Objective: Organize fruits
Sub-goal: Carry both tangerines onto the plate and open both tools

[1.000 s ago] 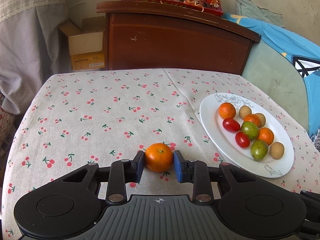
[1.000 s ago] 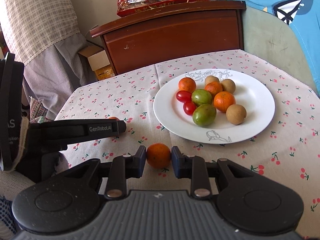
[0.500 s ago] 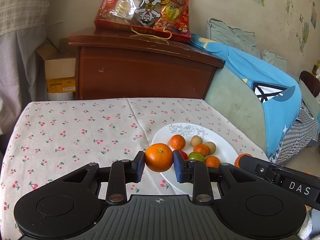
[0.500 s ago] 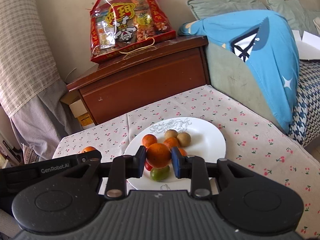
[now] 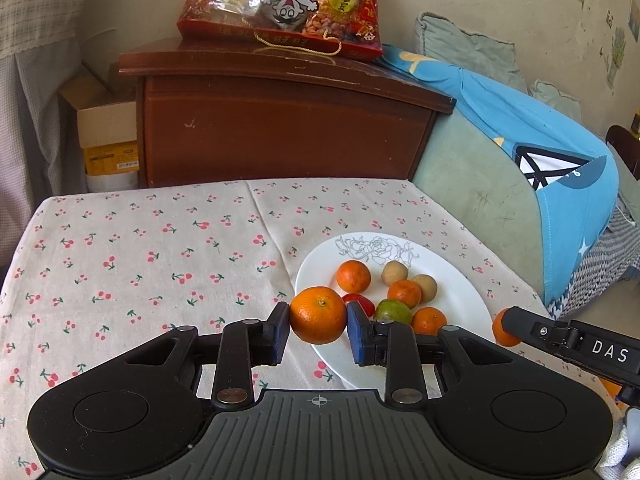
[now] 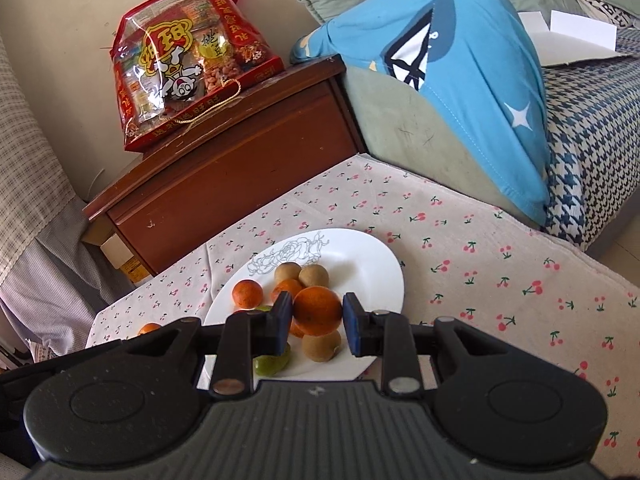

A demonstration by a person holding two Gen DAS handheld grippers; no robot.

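My left gripper (image 5: 319,322) is shut on a mandarin (image 5: 318,314) and holds it in the air at the near left rim of the white plate (image 5: 460,292). Over the plate (image 6: 360,256), my right gripper (image 6: 316,318) is shut on a second mandarin (image 6: 318,310). That plate carries several fruits: mandarins (image 5: 353,276), brown longans (image 5: 394,273), a red tomato (image 5: 358,300) and a green fruit (image 5: 394,310). The right gripper's finger (image 5: 560,334) also shows at the right of the left wrist view, with its mandarin (image 5: 502,326) at the tip.
The table wears a cherry-print cloth (image 5: 140,248). Behind it stands a brown wooden cabinet (image 5: 280,128) with a red snack bag (image 5: 280,4) on top. A sofa with a blue garment (image 5: 552,148) lies to the right. A cardboard box (image 5: 106,132) sits at the back left.
Both grippers lifted their mandarins off the cloth. The right one swung over the plate, and the left one moved right to the plate's rim.
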